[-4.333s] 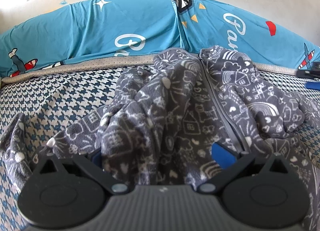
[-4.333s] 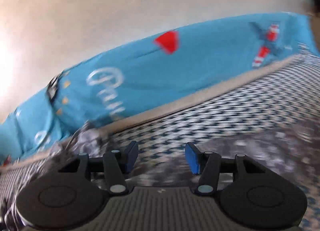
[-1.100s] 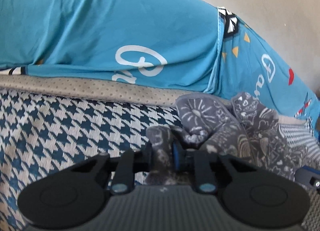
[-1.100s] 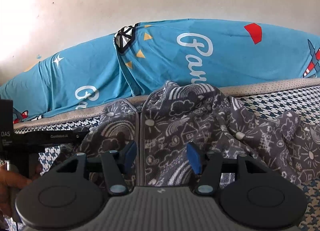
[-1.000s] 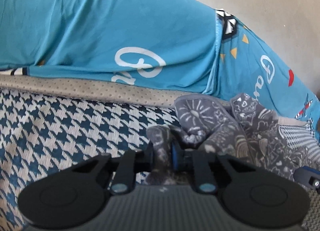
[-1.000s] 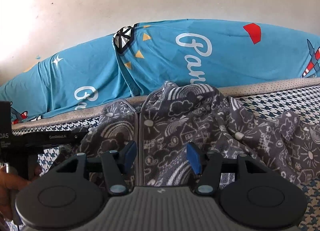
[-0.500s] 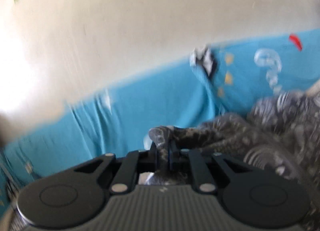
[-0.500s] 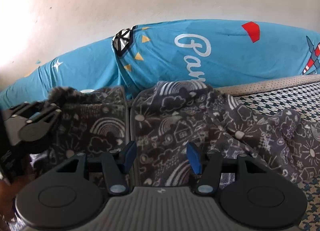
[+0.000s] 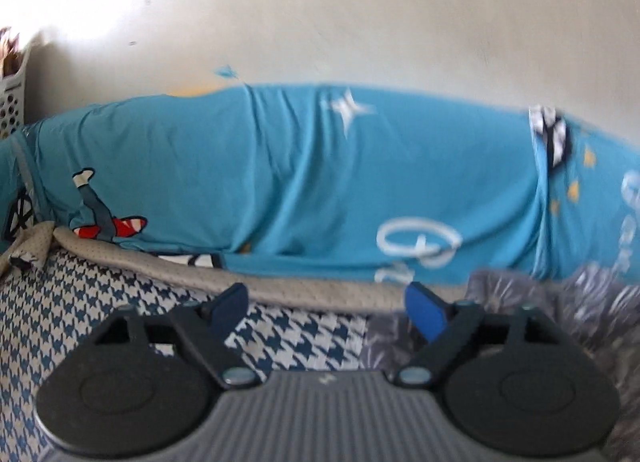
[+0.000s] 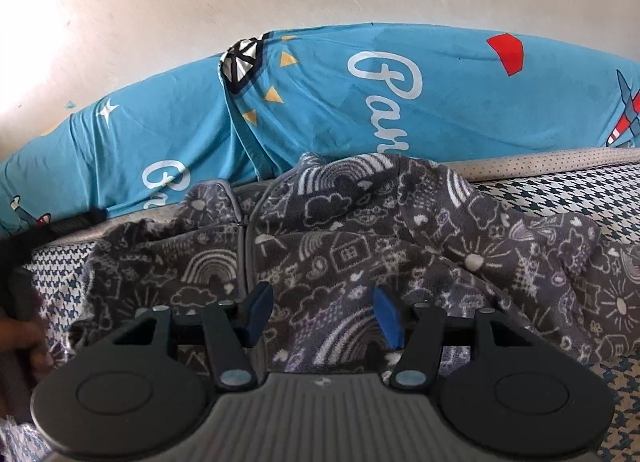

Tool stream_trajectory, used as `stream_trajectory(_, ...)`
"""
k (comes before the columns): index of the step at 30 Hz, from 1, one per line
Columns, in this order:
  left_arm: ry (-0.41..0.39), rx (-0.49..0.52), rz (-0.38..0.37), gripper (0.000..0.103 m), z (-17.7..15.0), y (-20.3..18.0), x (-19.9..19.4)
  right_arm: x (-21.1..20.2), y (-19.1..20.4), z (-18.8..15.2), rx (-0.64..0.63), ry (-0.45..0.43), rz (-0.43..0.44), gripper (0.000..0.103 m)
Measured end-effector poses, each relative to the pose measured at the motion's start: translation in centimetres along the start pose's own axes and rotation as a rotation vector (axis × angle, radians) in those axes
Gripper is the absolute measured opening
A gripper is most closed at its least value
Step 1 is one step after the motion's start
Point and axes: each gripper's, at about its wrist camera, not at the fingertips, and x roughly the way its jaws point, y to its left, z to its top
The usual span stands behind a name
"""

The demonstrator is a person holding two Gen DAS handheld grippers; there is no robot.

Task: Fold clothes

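Only the right wrist view takes in the whole grey fleece jacket [image 10: 360,246] with white doodle prints, lying rumpled on the houndstooth bed cover [image 10: 560,190], its zip running up the middle toward the blue printed sheet [image 10: 440,102] along the wall. The left view catches just a blurred edge of it [image 9: 540,302] at the right, plus a white basket [image 9: 12,102] at far left. The left tongs [image 9: 328,312] have just been opening and stand spread wide over bare cover, nothing between them, the jacket just to their right. The right tongs [image 10: 324,312] hang parted over the jacket's front near the zip, gripping nothing.
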Motion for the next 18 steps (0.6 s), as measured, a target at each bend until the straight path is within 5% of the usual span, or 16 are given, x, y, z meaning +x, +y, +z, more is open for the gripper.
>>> stream_trajectory(8,0.011,-0.018,-0.077,0.101,0.5,2.8,-4.8,0.4,0.5,-0.3,-0.004,0.035,0.042,0.056)
stream_trajectory(18,0.074,0.105,0.051,0.101,-2.8,7.5,-8.5,0.4,1.8,-0.9,-0.102,0.018,0.048,0.056)
